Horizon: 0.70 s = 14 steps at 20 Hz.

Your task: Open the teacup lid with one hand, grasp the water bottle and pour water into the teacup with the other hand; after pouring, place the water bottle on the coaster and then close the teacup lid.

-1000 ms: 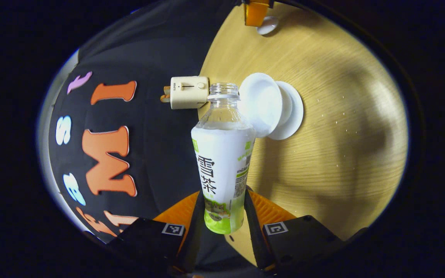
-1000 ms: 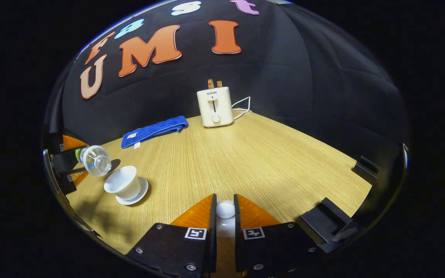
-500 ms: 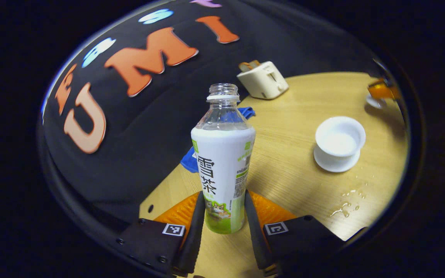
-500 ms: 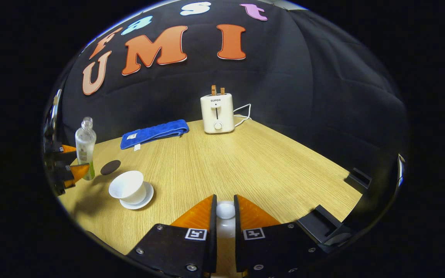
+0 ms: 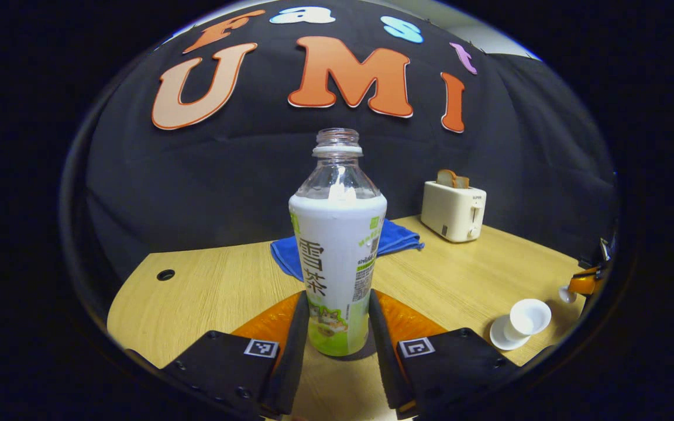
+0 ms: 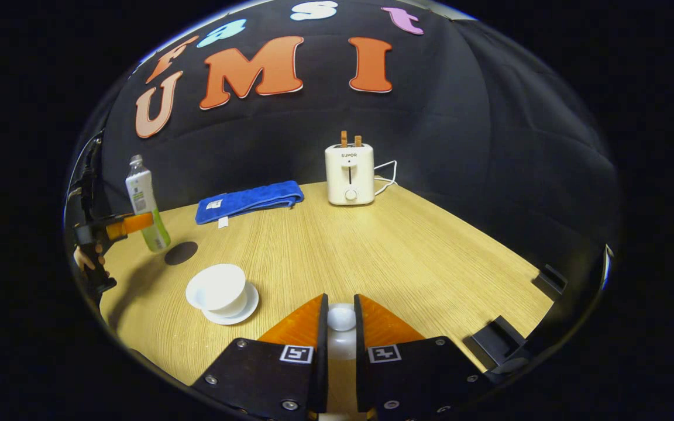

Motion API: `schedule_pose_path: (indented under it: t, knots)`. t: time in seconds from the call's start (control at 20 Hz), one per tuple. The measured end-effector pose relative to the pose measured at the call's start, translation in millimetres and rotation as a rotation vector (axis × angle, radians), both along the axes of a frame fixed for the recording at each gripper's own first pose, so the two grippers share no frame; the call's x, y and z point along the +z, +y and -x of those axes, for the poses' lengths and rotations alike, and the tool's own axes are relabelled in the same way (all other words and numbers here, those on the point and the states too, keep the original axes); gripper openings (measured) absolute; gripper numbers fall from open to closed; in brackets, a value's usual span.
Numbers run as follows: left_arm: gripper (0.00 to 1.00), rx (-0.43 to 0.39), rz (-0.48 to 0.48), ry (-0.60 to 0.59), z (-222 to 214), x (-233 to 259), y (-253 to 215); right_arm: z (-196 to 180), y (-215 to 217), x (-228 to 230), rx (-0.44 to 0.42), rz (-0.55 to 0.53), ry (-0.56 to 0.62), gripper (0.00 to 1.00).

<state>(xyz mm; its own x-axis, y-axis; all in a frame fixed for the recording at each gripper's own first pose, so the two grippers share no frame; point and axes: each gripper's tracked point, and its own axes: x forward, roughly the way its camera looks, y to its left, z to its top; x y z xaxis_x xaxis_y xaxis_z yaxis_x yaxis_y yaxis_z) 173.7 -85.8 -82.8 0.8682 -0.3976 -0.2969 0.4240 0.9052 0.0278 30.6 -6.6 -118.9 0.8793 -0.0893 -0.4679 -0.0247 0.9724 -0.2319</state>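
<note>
Black cloth walls the booth behind a light wood-grain tabletop (image 6: 407, 245), on which all items stand.

Toaster (image 6: 348, 173): cream, two slices raised from its slots, white cord trailing to one side; set at the far edge of the tabletop against the cloth.

Towel (image 6: 249, 200): blue, folded long, white tag at one end; lying at the far edge, beside the toaster but apart from it.

Water bottle (image 5: 337, 245): uncapped, upright, clear neck above a white and green label. Left gripper (image 5: 337, 330) holds it, both orange fingers pressed on the lower body. In the right gripper view the bottle (image 6: 147, 204) is just behind the coaster; whether its base meets the tabletop cannot be told.

Teacup (image 6: 220, 290): white, uncovered, seated on its white saucer (image 6: 237, 311), near the front left of the tabletop in the right gripper view.

Coaster (image 6: 181, 252): dark, round, flat, bare, between bottle and teacup.

Teacup lid (image 6: 341, 327): white, its round knob pinched between the fingers of the right gripper (image 6: 341, 327), well apart from the teacup.

Hand (image 6: 86, 257): partly seen on the left gripper's handle, at the edge of the right gripper view.
</note>
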Motion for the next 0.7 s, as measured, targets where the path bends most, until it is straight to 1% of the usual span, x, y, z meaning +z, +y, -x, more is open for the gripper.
schedule_pose_path:
  t: [0.1,0.15,0.2,0.3,0.35,0.5,0.7]
  knots:
    - [0.58,0.005,0.036,0.01,-1,-4,-2,-1,-1,2,-0.01,-0.007,-0.002,0.2]
    - [0.6,0.005,0.053,0.023,-3,-5,-7,-2,-3,2,-0.017,-0.006,-0.003,0.2]
    - [0.58,-0.001,0.07,0.039,-2,-6,-10,-3,-5,1,-0.025,-0.002,-0.002,0.2]
    - [0.6,-0.013,0.094,0.064,-1,-6,-14,-2,-7,1,-0.032,0.002,0.0,0.19]
    - [0.59,-0.02,0.103,0.068,-2,-8,-15,-2,-8,1,-0.035,0.007,0.0,0.2]
    - [0.61,-0.005,0.059,0.069,-4,-14,-12,-3,-9,0,-0.04,0.01,0.003,0.2]
    - [0.59,-0.013,0.037,0.065,-3,-17,-11,-3,-7,-5,-0.039,0.01,0.013,0.2]
